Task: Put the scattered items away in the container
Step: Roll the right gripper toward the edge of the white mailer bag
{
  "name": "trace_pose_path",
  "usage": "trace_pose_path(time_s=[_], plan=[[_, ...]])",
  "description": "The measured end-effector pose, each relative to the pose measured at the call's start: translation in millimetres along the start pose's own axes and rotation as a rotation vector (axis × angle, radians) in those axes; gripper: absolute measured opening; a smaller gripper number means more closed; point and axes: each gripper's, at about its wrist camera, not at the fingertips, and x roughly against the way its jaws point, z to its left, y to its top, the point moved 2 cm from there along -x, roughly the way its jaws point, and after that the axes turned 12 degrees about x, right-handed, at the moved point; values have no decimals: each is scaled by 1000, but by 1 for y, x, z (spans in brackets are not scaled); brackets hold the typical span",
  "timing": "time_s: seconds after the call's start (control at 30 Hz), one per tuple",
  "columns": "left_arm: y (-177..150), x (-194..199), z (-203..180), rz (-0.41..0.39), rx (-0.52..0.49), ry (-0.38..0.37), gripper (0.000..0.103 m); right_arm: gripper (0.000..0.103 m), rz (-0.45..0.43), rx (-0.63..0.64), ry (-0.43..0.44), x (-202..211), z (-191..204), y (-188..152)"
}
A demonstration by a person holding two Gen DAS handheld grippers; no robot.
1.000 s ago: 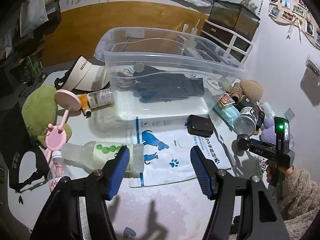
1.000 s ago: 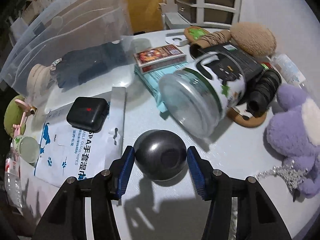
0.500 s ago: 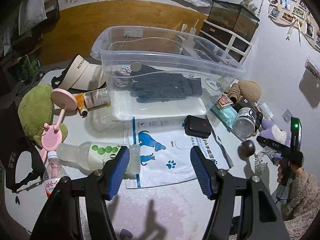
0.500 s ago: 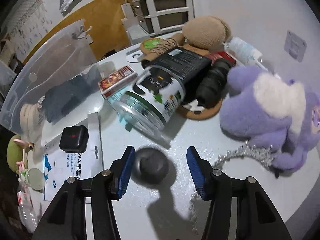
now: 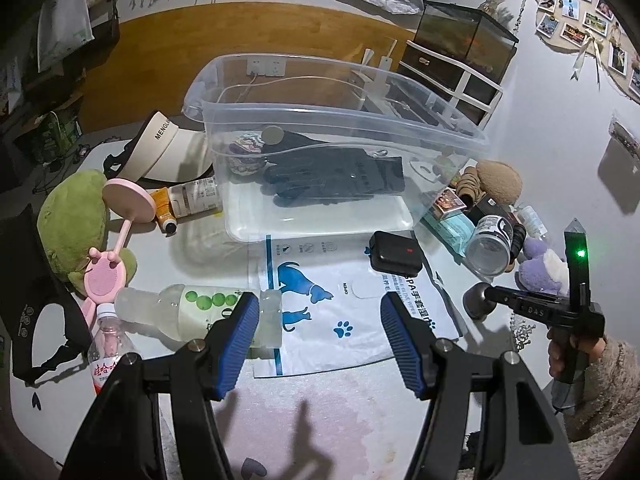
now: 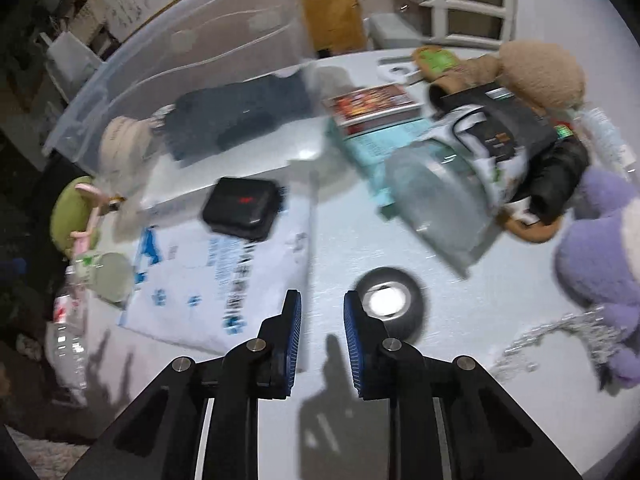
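A clear plastic bin [image 5: 400, 128] stands mid-table with black gloves [image 5: 332, 180] inside. My left gripper [image 5: 320, 316] hangs open over a white wipes pack [image 5: 344, 296], nothing between its fingers. A dark round thing [image 6: 388, 304] lies on the table just right of my right gripper [image 6: 320, 300]. The right jaws are closing with a narrow gap and nothing between them; this view is blurred. In the left wrist view, the right gripper [image 5: 496, 296] sits against the round thing [image 5: 476, 300], and a hand in a fuzzy sleeve holds it.
A black case [image 5: 396, 252] rests on the pack. A glass jar [image 5: 490, 244], card box [image 6: 372, 104], brown plush and purple plush [image 6: 600, 240] crowd the right. A silver tiara [image 6: 560, 332] lies near. Bottles [image 5: 188, 308], a pink brush, green plush [image 5: 76, 220] and visor sit left.
The right jaws have narrowed a lot. The round thing that lay between them a second ago now lies outside, to their right. The left gripper has not moved.
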Motion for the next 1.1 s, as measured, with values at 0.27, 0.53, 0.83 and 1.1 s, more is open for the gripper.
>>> trace_pose_path(time_s=[0.27, 0.53, 0.83, 1.1], plan=[[-7, -1, 11, 7, 17, 31, 63, 23, 88, -74, 81, -22, 13, -17], [-16, -8, 23, 26, 18, 58, 63, 23, 109, 688, -243, -25, 97, -44], [-19, -5, 30, 29, 36, 64, 63, 28, 101, 1330, -561, -54, 129, -114], [-22, -5, 39, 37, 69, 70, 63, 47, -50, 1562, -766, -64, 135, -128]])
